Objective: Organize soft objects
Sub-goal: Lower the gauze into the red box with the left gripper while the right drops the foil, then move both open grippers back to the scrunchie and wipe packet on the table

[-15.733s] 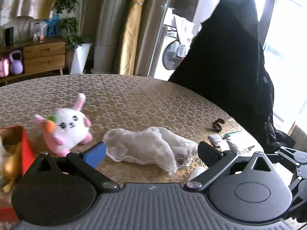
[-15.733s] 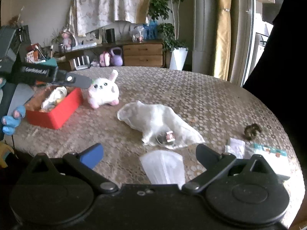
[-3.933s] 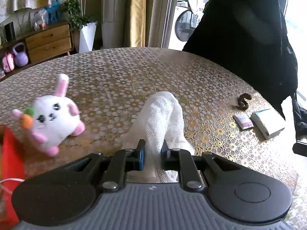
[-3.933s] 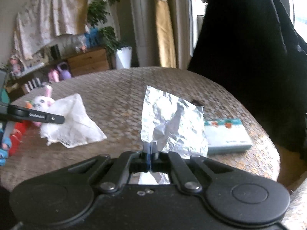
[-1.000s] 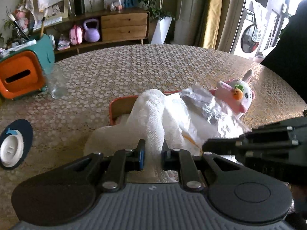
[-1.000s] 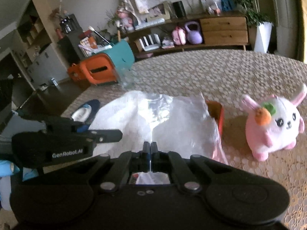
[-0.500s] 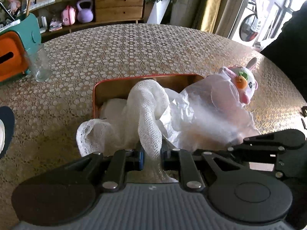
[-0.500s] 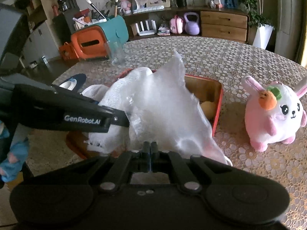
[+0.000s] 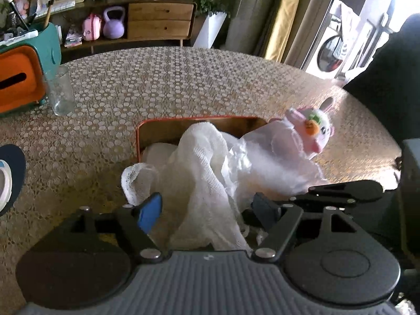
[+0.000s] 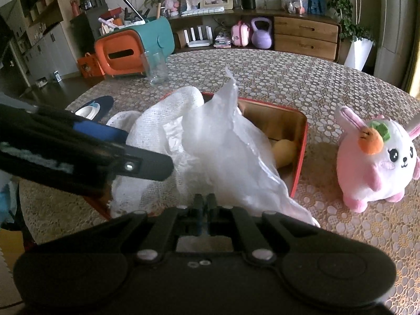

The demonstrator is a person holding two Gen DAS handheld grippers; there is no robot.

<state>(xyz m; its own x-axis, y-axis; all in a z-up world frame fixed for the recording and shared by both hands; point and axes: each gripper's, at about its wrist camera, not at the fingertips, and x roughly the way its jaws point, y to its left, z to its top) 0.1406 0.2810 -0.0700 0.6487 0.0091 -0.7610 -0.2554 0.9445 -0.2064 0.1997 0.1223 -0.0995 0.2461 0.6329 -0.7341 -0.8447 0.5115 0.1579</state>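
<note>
While the left claw (image 9: 207,208) gapes, cloth (image 9: 204,178) drapes between.

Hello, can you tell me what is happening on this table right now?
A person is tidying soft things into a red metal box using two handheld grippers. The left gripper has just been opening, and its fingers stand apart around a white mesh cloth draped over the box edge. The right gripper has just begun opening, its fingers still close on a crinkled translucent plastic sheet lying over the box. A pink and white plush bunny still sits on the table beside it.
</note>
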